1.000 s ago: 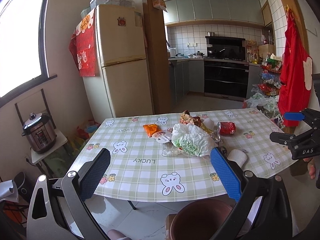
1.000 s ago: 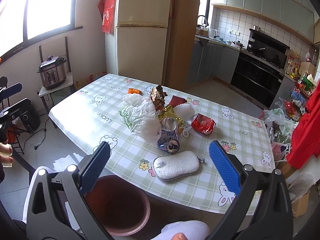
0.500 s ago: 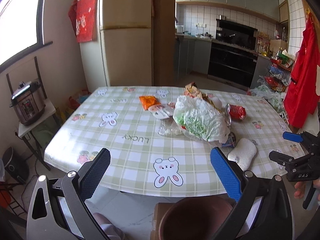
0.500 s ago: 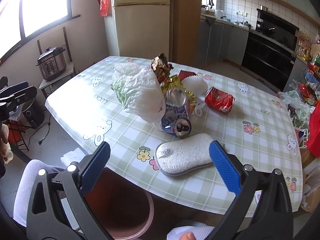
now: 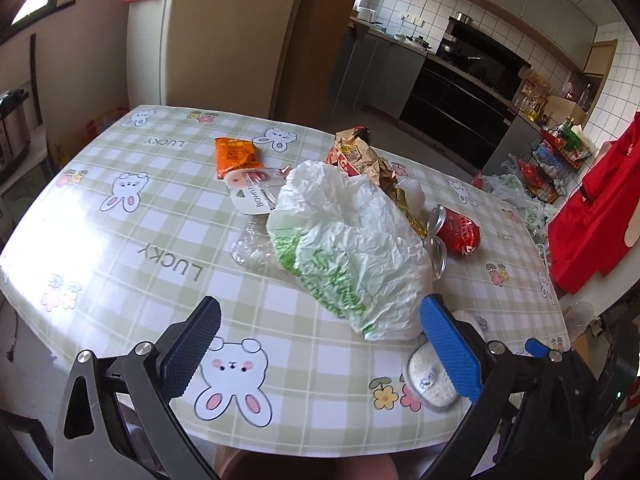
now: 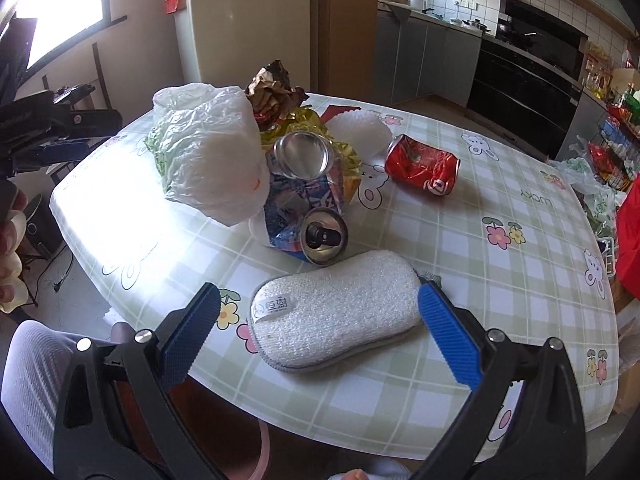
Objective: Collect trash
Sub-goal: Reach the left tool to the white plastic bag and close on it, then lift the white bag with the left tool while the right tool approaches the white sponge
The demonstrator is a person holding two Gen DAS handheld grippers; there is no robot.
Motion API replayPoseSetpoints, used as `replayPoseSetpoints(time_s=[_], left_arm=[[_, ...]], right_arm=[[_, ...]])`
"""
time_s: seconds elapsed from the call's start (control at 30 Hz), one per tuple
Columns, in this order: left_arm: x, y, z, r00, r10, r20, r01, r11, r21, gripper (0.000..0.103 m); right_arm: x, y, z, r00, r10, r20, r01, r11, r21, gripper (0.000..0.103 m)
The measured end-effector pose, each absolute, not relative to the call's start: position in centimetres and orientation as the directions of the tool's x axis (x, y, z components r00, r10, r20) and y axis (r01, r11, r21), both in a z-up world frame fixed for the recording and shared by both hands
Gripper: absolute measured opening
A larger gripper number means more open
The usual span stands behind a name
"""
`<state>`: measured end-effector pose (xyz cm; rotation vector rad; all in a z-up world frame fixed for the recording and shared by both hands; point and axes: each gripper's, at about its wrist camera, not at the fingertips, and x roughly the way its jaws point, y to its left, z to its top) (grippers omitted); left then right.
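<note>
Trash lies piled mid-table: a crumpled white-green plastic bag, a crushed red can, a crushed blue can, an orange packet, brown and gold wrappers and a white label card. My left gripper is open and empty, just short of the bag. My right gripper is open, its fingers on either side of a white sponge at the table's near edge, above it.
The checked tablecloth covers the table. A brown bin stands under the near edge. A fridge is behind, kitchen counters at the back, and red cloth hangs at right.
Both grippers have moved forward and down toward the table; the bag and the sponge now loom much closer. Both stay open. The trash has not moved.
</note>
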<state>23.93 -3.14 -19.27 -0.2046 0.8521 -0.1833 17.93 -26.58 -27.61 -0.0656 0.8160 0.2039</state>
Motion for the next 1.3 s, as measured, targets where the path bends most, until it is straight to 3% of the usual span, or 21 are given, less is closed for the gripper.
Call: replayPoseSetpoints(time_s=[0.1, 0.43, 0.5, 0.53, 0.63, 0.73, 0.93, 1.1, 1.3], left_arm=[[26.2, -3.9, -19.9, 0.635, -0.288, -0.716, 0.067, 0.945, -0.321, 0.098], [30.0, -4.8, -23.5, 0.546, -0.293, -0.785, 0.001, 0.937, -0.349, 0.097], [29.7, -4.8, -23.9, 0.544, -0.303, -0.782, 0.019, 0.937, -0.350, 0.081], [29.6, -4.7, -24.0, 0.539, -0.324, -0.778, 0.031, 0.930, -0.365, 0.065], [28.8, -4.3, -23.7, 0.546, -0.334, -0.768, 0.054, 0.929, -0.366, 0.046], [27.6, -3.8, -22.7, 0.567, -0.345, -0.748, 0.096, 0.929, -0.356, 0.036], [23.6, -1.9, -18.8, 0.663, -0.334, -0.670, 0.151, 0.936, -0.317, 0.028], [20.4, 0.1, -17.0, 0.736, -0.256, -0.627, 0.121, 0.961, -0.251, 0.025], [17.6, 3.1, -17.8, 0.762, -0.176, -0.624, 0.039, 0.973, -0.227, 0.025]], right_arm=[[18.5, -27.2, -28.5, 0.656, 0.158, -0.738, -0.193, 0.980, 0.038, 0.097], [19.4, -28.4, -29.9, 0.642, 0.157, -0.750, -0.179, 0.982, 0.052, 0.097], [19.5, -28.4, -30.2, 0.635, 0.157, -0.756, -0.181, 0.982, 0.053, 0.097], [19.4, -28.3, -30.4, 0.631, 0.159, -0.759, -0.183, 0.982, 0.053, 0.097], [19.5, -28.2, -30.7, 0.625, 0.160, -0.764, -0.183, 0.981, 0.056, 0.097], [19.6, -28.3, -30.9, 0.614, 0.167, -0.771, -0.177, 0.982, 0.072, 0.097], [20.3, -29.1, -32.2, 0.580, 0.149, -0.801, -0.113, 0.988, 0.102, 0.098], [21.5, -28.4, -32.8, 0.580, 0.130, -0.804, -0.074, 0.992, 0.106, 0.098], [23.3, -25.2, -33.9, 0.601, 0.012, -0.799, -0.086, 0.995, -0.050, 0.098]])
